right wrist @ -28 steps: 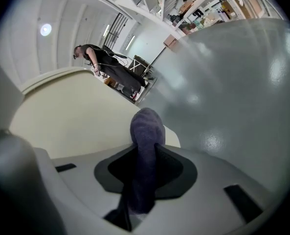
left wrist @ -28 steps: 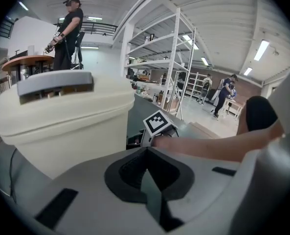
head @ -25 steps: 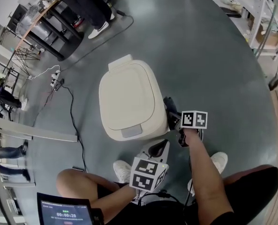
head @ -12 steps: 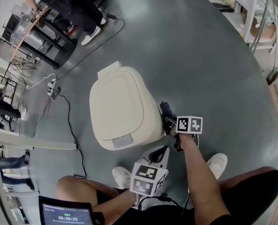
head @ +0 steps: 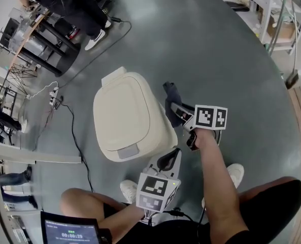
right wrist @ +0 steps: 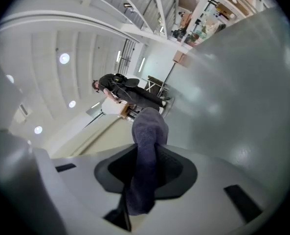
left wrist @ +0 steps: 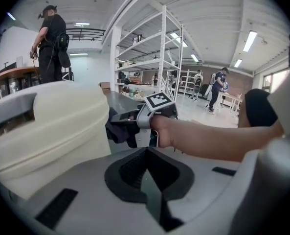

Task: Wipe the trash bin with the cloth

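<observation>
A cream trash bin (head: 127,117) with a closed lid stands on the grey floor. My right gripper (head: 176,111) is shut on a dark grey-blue cloth (head: 171,101) and holds it against the bin's right side near the lid's rim. The cloth (right wrist: 147,151) fills the gap between the right jaws; the bin's wall (right wrist: 93,136) lies just left of it. My left gripper (head: 169,162) is shut and empty, low at the bin's front right corner. The left gripper view takes in the bin (left wrist: 42,126), the cloth (left wrist: 120,129) and the right gripper (left wrist: 127,117).
A black cable (head: 76,136) runs across the floor left of the bin, from a power strip (head: 55,93). A person (head: 74,9) stands by a bench at the far left. Metal shelving (head: 282,19) is at the far right. My white shoes (head: 235,174) are below the bin.
My right gripper has slid with the cloth up along the bin's right side, away from me. The left gripper has stayed near the bin's front corner.
</observation>
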### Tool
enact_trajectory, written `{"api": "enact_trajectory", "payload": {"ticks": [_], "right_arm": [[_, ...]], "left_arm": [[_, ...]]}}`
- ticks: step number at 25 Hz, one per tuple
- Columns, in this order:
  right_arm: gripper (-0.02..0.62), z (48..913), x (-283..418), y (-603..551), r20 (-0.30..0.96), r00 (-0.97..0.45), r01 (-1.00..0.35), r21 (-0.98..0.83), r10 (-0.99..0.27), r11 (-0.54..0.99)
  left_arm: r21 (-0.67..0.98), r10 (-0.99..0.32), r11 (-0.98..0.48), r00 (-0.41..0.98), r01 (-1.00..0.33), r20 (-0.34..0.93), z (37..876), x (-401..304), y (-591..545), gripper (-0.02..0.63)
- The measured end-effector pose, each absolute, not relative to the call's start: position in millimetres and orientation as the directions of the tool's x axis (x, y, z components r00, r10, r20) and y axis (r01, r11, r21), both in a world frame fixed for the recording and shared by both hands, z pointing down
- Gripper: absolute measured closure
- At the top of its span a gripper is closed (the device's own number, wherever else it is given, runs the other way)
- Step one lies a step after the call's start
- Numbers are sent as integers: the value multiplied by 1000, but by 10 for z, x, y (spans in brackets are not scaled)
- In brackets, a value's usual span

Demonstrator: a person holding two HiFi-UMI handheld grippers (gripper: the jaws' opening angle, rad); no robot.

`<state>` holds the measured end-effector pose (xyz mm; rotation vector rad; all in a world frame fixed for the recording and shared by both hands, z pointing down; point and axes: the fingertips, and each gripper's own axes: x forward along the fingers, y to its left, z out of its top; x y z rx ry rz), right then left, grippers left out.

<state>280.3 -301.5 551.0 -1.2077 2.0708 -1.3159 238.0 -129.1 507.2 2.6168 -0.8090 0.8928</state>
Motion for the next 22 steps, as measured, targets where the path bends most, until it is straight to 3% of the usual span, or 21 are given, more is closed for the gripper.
{"api": "enact_trajectory", "payload": {"ticks": [7, 22], "right_arm": [[503, 4810, 2710, -3160, -2, -573, -456, -830, -820, 321], [502, 5186, 2657, -3127, 62, -596, -451, -851, -800, 270]], "left_arm": [[-30, -456, -841, 676, -541, 579, 4983, 2441, -1412, 608], [-38, -444, -851, 679, -524, 585, 5046, 2474, -1272, 609]]}}
